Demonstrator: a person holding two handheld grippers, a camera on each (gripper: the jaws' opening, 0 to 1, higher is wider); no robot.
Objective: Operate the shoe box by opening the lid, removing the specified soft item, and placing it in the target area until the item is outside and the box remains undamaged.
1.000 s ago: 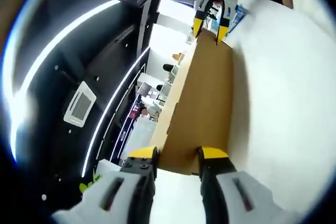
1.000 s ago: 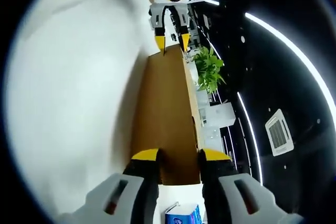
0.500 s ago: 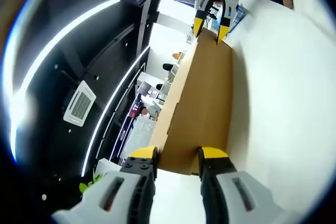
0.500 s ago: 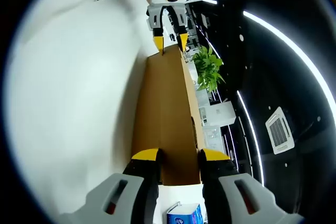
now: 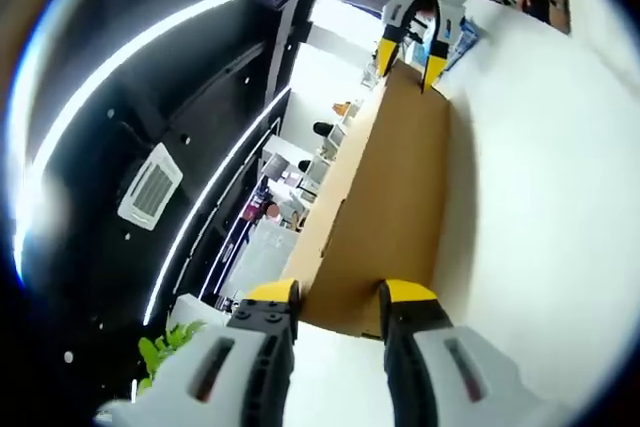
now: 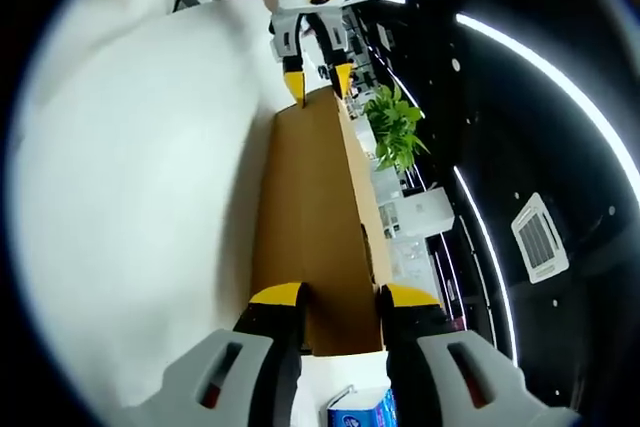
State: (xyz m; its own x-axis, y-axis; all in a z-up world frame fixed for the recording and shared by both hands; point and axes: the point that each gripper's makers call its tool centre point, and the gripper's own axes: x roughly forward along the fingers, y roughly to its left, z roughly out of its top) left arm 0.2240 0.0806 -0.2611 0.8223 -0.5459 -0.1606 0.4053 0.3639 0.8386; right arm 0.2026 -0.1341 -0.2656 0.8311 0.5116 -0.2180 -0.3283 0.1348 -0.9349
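While lid (image 5: pixel 395 207) spans left gripper (image 5: pixel 335 297), right gripper (image 6: pixel 335 297), ends pinched

At the bottom of the frame, our right gripper (image 6: pixel 339 295) pinches the near end of the long brown cardboard box lid (image 6: pixel 308 217). Up top, our left gripper (image 6: pixel 316 75) pinches its far end. The white table (image 6: pixel 140 197) fills the left.
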